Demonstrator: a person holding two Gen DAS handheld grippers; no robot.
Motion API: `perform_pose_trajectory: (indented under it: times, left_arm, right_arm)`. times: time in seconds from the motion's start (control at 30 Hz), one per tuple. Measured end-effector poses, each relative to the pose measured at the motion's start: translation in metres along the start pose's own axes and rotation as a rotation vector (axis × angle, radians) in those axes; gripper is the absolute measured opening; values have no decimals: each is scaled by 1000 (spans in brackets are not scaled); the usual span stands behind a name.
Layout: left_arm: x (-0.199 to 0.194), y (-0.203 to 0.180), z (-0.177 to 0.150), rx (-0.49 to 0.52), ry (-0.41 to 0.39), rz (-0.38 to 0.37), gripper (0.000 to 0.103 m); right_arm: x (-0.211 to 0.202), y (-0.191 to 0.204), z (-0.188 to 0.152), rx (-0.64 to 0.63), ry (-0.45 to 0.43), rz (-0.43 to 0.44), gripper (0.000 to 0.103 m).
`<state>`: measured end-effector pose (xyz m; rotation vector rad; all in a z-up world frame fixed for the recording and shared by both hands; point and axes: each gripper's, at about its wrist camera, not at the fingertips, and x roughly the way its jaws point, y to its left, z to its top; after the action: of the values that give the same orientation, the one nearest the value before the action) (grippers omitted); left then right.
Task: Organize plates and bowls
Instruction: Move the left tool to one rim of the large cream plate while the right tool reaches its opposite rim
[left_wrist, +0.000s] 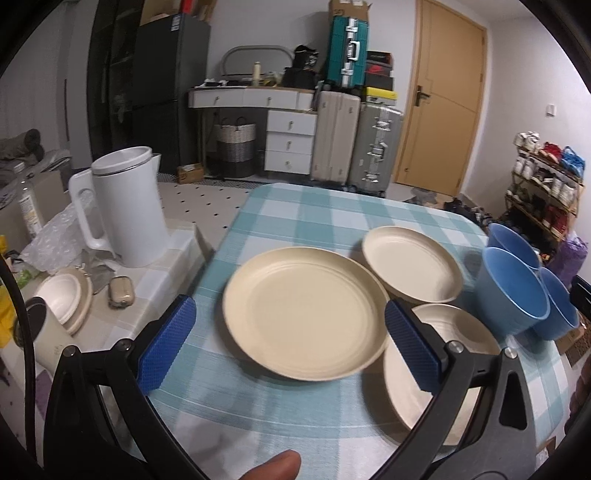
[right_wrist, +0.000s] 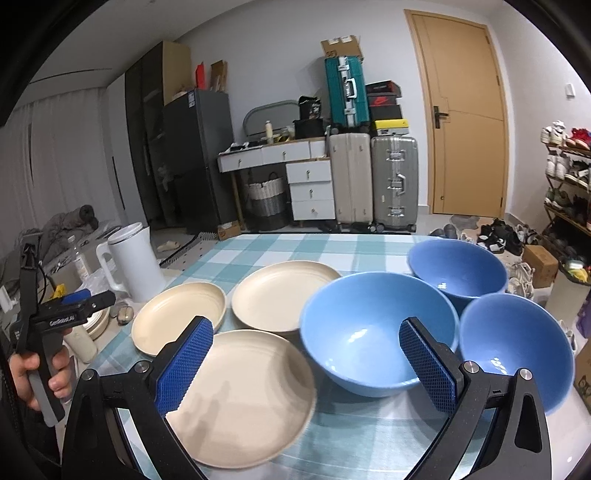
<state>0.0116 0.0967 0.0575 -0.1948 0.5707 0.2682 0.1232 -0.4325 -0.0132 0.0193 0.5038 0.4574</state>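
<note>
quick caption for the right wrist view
Open right gripper above three cream plates and three blue bowls on a checked tablecloth.

The left gripper (left_wrist: 290, 347) and the right gripper (right_wrist: 306, 363) both hovered with jaws spread wide, empty; a hand (right_wrist: 35, 373) gripped the left one's handle.

Only readable text: white "GenRobot.AI" lettering on the black body of the left gripper (right_wrist: 94, 301), far left of right wrist view. Box and fridge labels at back too small to read.
</note>
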Motion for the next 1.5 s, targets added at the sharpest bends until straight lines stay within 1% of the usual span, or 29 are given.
perform_pose_trajectory:
  times: [0.1, 0.23, 0.37, 0.5, 0.67, 0.9, 1.03, 1.13, 1.2, 1.27, 1.37, 1.5]
  left_arm:
    - [12, 12, 10, -17, 26, 22, 102]
    - [27, 26, 15, -48, 55, 25, 102]
    - [52, 36, 15, -60, 101, 33, 102]
    - [71, 41, 13, -37, 145, 45, 102]
    - [86, 50, 11, -42, 162, 55, 102]
    - [103, 71, 2, -91, 198, 74, 102]
    - [112, 78, -4, -108, 221, 74, 102]
    - [117, 81, -9, -128, 221, 60, 102]
    - [122, 82, -11, -126, 227, 71, 102]
    - [126, 82, -13, -126, 241, 69, 102]
    - [134, 85, -17, -151, 267, 45, 102]
    - [142, 86, -22, -153, 288, 55, 102]
  right_arm:
    - [10, 9, 8, 10, 22, 31, 103]
    - [28, 26, 18, -16, 56, 29, 103]
    - [44, 38, 21, -28, 94, 44, 103]
    - [63, 53, 26, -39, 121, 58, 103]
    - [86, 70, 32, -64, 146, 67, 103]
    - [125, 95, 38, -83, 207, 86, 103]
    - [145, 101, 36, -77, 242, 102, 103]
    - [162, 106, 32, -75, 274, 106, 103]
    - [171, 110, 30, -79, 282, 115, 103]
    - [182, 114, 28, -83, 297, 122, 103]
    - [197, 118, 24, -78, 319, 135, 103]
    - [216, 124, 19, -76, 349, 158, 100]
